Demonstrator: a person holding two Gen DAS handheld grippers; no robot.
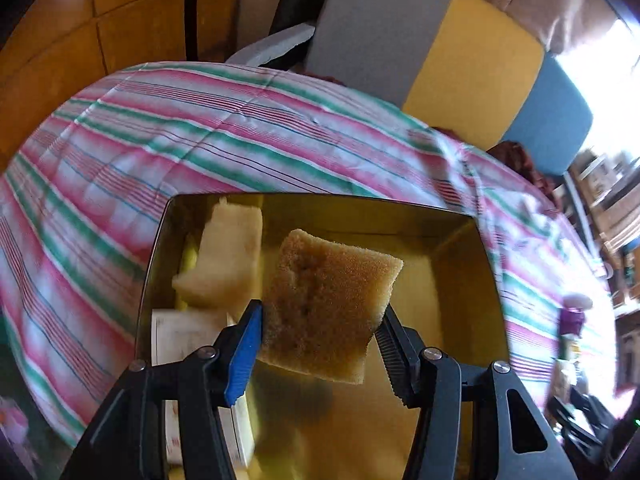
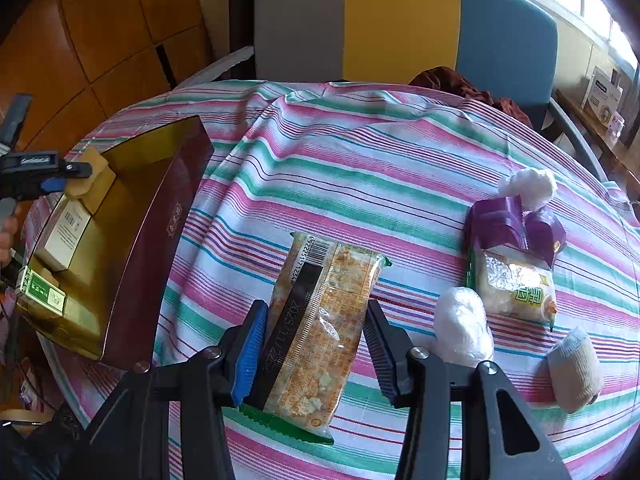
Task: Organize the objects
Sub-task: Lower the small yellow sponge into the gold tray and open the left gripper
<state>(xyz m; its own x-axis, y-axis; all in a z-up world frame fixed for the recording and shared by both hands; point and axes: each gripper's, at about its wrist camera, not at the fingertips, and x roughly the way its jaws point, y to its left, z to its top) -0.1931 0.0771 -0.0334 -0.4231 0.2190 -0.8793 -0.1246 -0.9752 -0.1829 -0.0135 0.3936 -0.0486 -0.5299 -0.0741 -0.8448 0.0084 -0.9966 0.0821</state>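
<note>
Left tongs (image 1: 318, 330) clamp sponge (image 1: 328, 304), hiding the box (image 1: 460, 280) floor.

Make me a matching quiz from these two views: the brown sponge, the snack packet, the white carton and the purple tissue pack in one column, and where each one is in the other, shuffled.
Things:
1. brown sponge
2. snack packet
3. white carton
4. purple tissue pack

Places:
A. lying inside the gold-lined box
B. held in the right claw over the striped cloth
C. on the cloth, far right of the box
D. held in the left claw above the box

Pairs: 1-D, 2-B, 3-A, 4-C
</note>
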